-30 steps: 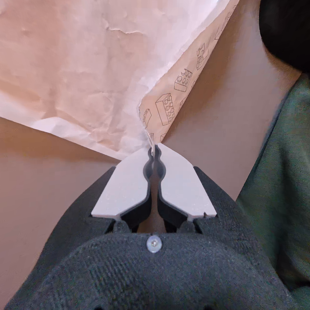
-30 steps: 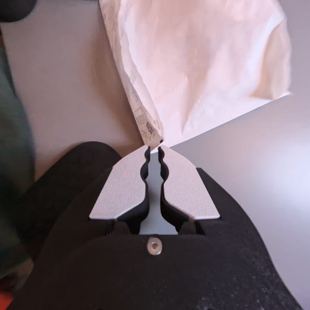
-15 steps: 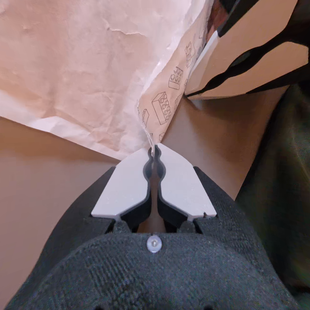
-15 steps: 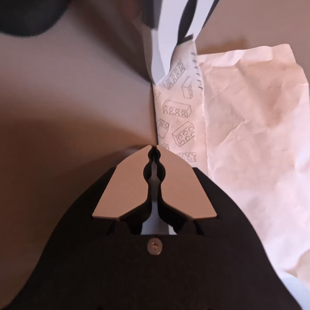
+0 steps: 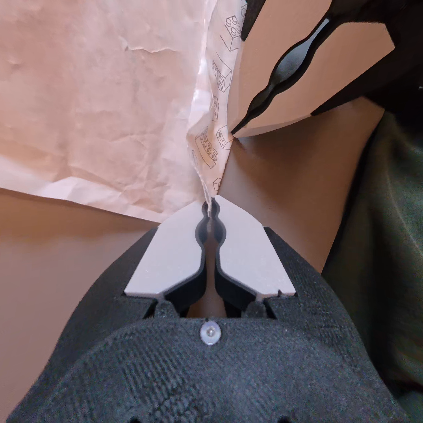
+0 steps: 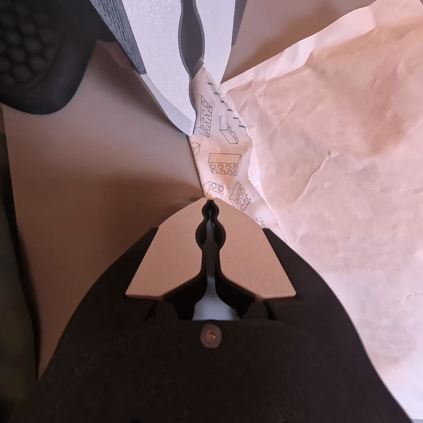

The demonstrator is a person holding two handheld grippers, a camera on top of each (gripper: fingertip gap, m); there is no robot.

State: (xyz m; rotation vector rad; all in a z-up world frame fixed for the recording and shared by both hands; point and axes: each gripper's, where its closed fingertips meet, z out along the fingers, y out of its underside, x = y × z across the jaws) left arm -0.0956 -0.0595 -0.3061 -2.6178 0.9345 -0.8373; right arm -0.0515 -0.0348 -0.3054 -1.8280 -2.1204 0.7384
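White crinkly paper bag [image 5: 96, 96] lies on the table [image 5: 57, 263]. Left gripper [image 5: 209, 202] pinches its torn edge. Right gripper [image 6: 209, 201] pinches the brick-print strip [image 6: 225, 164] just beside. Both grips sit close together.

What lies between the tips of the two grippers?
A strip of the white paper bag, printed with brick drawings, spans from the left gripper to the right gripper. Both are closed on its edge; the right wrist view shows it best.
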